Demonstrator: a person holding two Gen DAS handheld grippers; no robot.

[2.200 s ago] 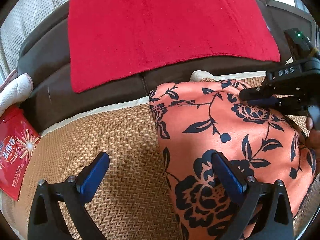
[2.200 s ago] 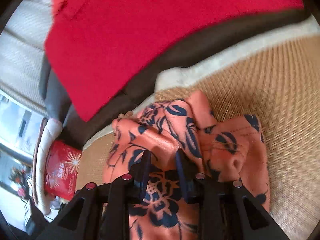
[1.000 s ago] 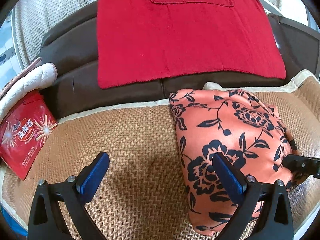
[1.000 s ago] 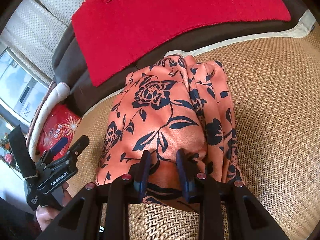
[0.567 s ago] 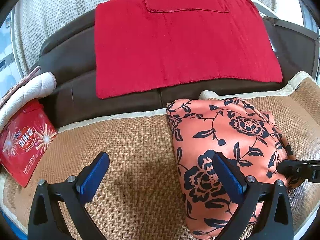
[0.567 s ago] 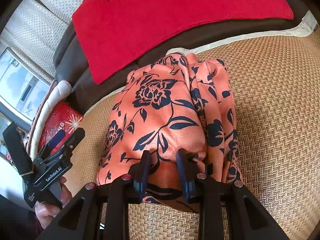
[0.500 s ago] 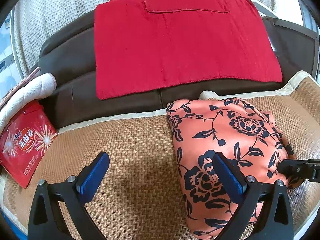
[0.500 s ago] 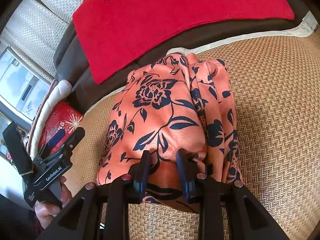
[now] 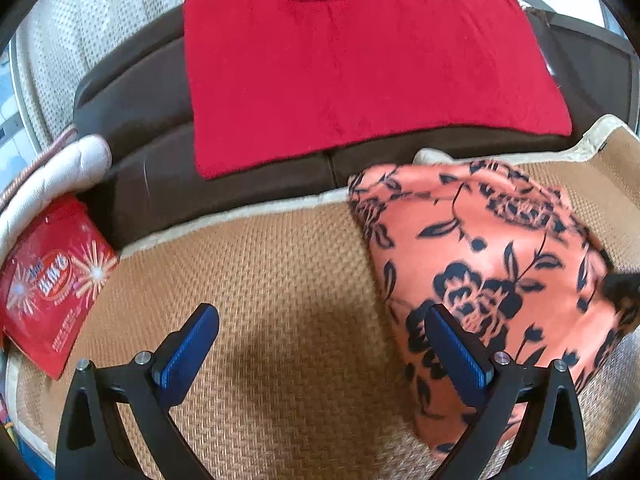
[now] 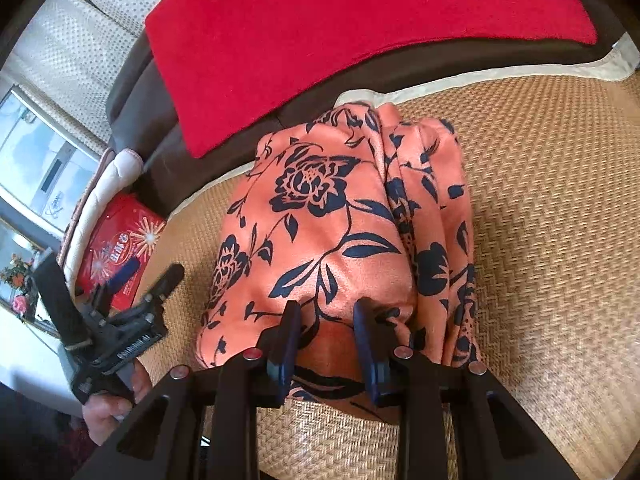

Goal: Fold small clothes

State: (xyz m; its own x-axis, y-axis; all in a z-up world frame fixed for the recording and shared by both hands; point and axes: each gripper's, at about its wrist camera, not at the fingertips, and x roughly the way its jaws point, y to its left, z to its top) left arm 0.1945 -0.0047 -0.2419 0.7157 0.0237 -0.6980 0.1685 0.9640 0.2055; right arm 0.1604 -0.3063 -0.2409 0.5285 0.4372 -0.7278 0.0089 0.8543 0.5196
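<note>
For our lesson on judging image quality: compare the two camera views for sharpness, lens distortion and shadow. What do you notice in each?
Left wrist view: slight motion blur softens the floral garment and woven mat; a soft shadow lies on the mat between the fingers of the left hand-held gripper; fisheye bends the sofa edge. Right wrist view: sharper, the mat's weave is crisp, with dark corner vignetting.

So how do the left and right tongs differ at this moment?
The left tongs stand wide open with nothing between their fingers, over the bare woven mat; the right tongs are narrowed onto a bunched fold of the orange floral garment. The left sits beside the garment's edge; the right grips its near end. Both have blue pads and angle downward.
</note>
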